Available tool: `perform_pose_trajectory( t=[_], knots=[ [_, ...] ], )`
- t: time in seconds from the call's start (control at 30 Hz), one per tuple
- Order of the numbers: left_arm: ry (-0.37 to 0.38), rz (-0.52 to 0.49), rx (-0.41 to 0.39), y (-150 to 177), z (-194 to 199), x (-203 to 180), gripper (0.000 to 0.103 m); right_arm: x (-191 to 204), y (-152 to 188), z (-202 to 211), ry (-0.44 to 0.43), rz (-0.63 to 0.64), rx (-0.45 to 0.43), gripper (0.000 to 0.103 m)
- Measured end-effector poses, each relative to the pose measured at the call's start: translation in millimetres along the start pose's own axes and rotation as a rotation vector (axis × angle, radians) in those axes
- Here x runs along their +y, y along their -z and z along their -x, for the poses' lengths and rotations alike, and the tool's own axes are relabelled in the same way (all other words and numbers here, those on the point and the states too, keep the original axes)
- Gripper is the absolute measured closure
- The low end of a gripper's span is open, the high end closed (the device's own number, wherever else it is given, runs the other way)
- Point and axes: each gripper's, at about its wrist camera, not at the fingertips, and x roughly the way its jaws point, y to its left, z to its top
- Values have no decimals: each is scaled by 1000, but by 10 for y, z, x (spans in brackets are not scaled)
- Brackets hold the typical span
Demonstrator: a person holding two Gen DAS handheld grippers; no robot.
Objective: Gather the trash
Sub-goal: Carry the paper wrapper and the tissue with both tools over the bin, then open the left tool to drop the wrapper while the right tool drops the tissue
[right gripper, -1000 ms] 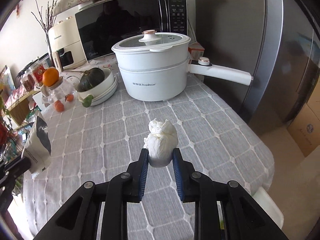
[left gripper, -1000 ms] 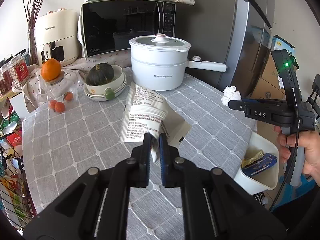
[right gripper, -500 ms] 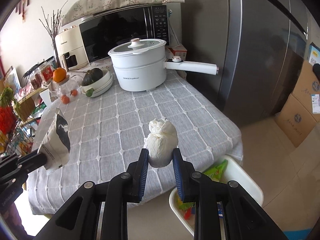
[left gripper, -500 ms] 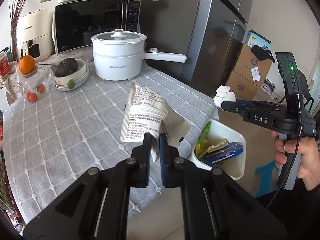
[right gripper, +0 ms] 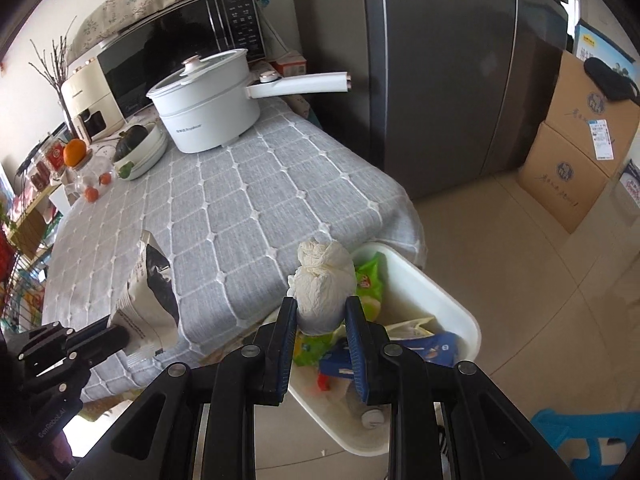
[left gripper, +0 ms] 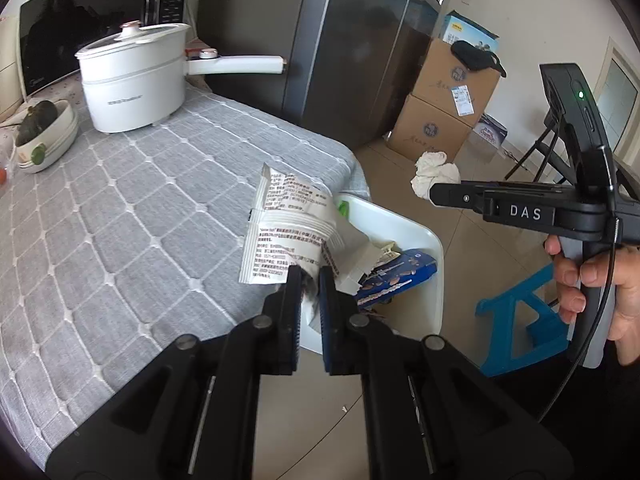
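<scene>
Beside grey table (left gripper: 120, 208) — wrapper (left gripper: 288, 236) upright in left gripper (left gripper: 310, 280), over bin (left gripper: 404, 224).

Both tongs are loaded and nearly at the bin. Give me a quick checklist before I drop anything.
1. Left tongs shut on the printed wrapper: ok.
2. Right tongs shut on the crumpled tissue wad: ok.
3. Wad over the white bin: ok, the bin's opening lies right behind and below it.
4. Wrapper fully over the bin: cannot tell; part of it seems to overlap the tablecloth edge.
5. Bin has room: ok; the packets inside sit below the rim.
</scene>
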Motion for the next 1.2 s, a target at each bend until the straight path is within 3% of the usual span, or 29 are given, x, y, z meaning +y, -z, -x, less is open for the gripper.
perform_pose_trajectory(
  t=[0.4,0.67,0.77,0.83,1.03,1.2],
  knots=[
    [91,-37,113,11,-789,-469,93,-660,127,-62,65,-79,64,77],
    [55,-57,138,10,-930,-497,92,-895,153,-29,88,-99,77,77],
    [26,-49,143,5,-873,-419,75,-937,148,-38,93,-105,81,77],
    [6,-34,128,0,-771,-343,55,-946,139,-45,95,-106,82,77],
    [-75,14,93,-5,-450,-77,28,-846,126,-122,84,-98,99,77],
    [-138,62,77,24,-212,154,18,-695,131,-212,73,-78,122,77]
  ],
)
